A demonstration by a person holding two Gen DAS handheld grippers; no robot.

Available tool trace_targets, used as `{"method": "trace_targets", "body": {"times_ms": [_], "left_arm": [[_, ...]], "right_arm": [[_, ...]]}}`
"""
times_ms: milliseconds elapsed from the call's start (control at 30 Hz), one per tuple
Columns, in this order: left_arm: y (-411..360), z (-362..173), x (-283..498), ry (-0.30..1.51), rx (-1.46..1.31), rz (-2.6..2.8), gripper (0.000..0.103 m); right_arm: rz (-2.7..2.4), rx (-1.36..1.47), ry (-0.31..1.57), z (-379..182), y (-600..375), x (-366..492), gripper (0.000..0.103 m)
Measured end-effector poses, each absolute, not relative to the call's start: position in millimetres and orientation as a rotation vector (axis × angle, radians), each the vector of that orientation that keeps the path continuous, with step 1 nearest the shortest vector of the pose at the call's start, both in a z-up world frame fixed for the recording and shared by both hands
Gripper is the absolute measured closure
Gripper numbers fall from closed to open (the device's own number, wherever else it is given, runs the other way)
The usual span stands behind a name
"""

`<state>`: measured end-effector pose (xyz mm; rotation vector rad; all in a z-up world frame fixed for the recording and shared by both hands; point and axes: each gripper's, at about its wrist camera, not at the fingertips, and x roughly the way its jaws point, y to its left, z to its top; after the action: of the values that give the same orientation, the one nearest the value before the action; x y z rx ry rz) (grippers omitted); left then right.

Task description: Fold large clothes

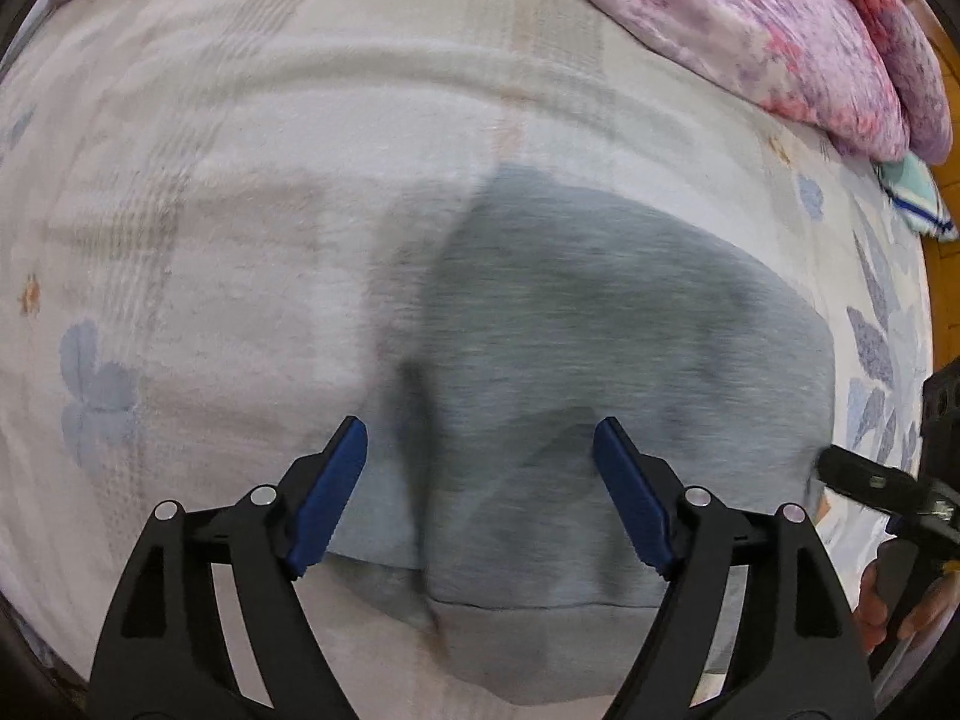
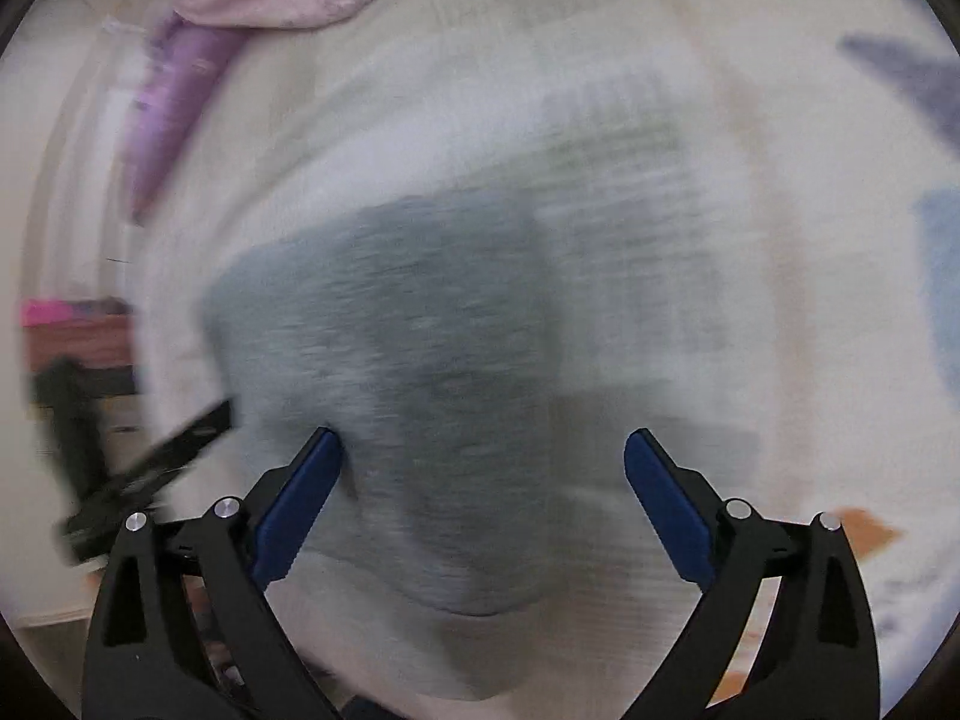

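Observation:
A grey-blue garment (image 1: 600, 330) lies folded into a compact shape on the bed. My left gripper (image 1: 480, 444) hovers over its near part, open, holding nothing. The garment also shows, blurred, in the right wrist view (image 2: 408, 372). My right gripper (image 2: 483, 450) is open and empty above the garment's near edge. The right gripper's fingers (image 1: 864, 474) show at the right edge of the left wrist view, next to the garment's right side. The left gripper shows as a dark blur (image 2: 150, 462) at the left of the right wrist view.
A pale floral bedsheet (image 1: 240, 210) covers the bed. A pink floral quilt (image 1: 780, 42) is piled at the far right corner, with a small teal cloth (image 1: 915, 198) beside it. The bed's left edge and a reddish furniture piece (image 2: 78, 336) show in the right wrist view.

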<state>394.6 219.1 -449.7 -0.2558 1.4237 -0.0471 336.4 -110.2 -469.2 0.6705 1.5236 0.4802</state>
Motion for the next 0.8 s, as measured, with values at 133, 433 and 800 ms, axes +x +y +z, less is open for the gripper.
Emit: {"method": "trace_targets", "body": {"times_ms": [133, 433, 800], "left_arm": [[253.0, -470.7, 390.2, 1.413, -0.431, -0.111, 0.021], [278.2, -513.1, 375.0, 1.371, -0.967, -0.523, 0.006], [196.5, -524.2, 374.9, 1.59, -0.888, -0.67, 0.024]], "right_arm": [[0.544, 0.692, 1.487, -477.3, -103.7, 338.3, 0.008], [0.617, 0.774, 1.446, -501.0, -81.3, 330.8, 0.006], [0.567, 0.781, 1.482, -499.5, -75.0, 324.4, 0.018]]}}
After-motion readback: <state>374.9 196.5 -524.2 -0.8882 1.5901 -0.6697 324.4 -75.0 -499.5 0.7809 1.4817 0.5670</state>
